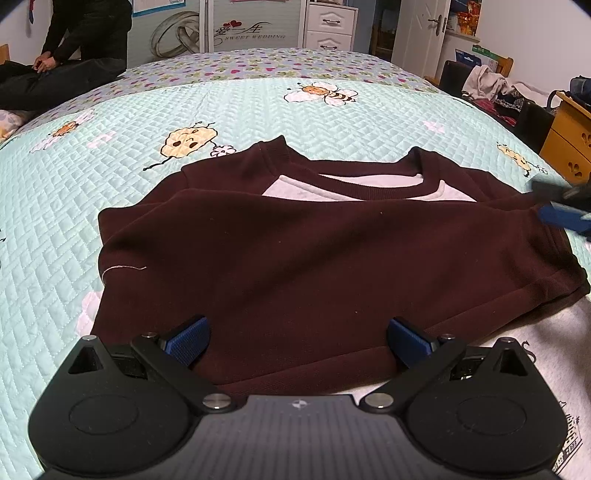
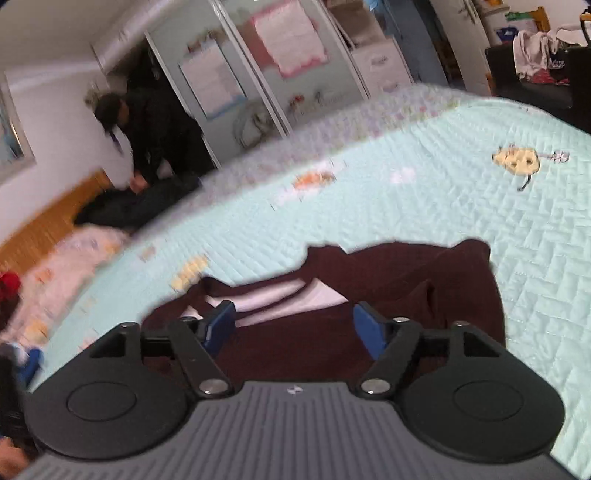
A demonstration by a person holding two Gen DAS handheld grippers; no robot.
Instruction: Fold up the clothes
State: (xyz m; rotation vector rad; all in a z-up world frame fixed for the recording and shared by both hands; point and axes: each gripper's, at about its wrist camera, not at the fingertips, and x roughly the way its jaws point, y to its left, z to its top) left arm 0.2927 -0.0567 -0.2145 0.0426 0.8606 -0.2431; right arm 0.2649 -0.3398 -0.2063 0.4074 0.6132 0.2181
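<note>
Wide bed under a pale mint quilted cover (image 1: 258, 110) printed with cartoon bees and flowers, filling most of both views. Spread flat near the middle of it, a dark maroon knitted sweater (image 1: 295, 251), partly folded: lower body doubled up towards the collar, ribbed neckline at the far side with a strip of pale grey lining (image 1: 351, 186) exposed inside it. Same maroon garment (image 2: 406, 280) seen blurred from the right wrist camera, bunched higher on its right side. Under the near right edge of the sweater, a white printed fabric (image 1: 517, 369) lying on the bed.

Beyond the bed, white wardrobe doors with a wedding-ring graphic (image 1: 221, 33), and a person in dark clothing (image 1: 88, 33) bent over a dark garment at the far left corner. On the right, a yellow wooden cabinet (image 1: 569, 144) beside the bed.

Left tool (image 1: 297, 341) poised low at the sweater's near hem, blue-padded fingers spread wide, nothing between them. Right tool (image 2: 295, 325) over the collar area, fingers likewise wide apart and gripping nothing; from the left wrist camera, visible at the sweater's right edge (image 1: 565, 212), blurred.
</note>
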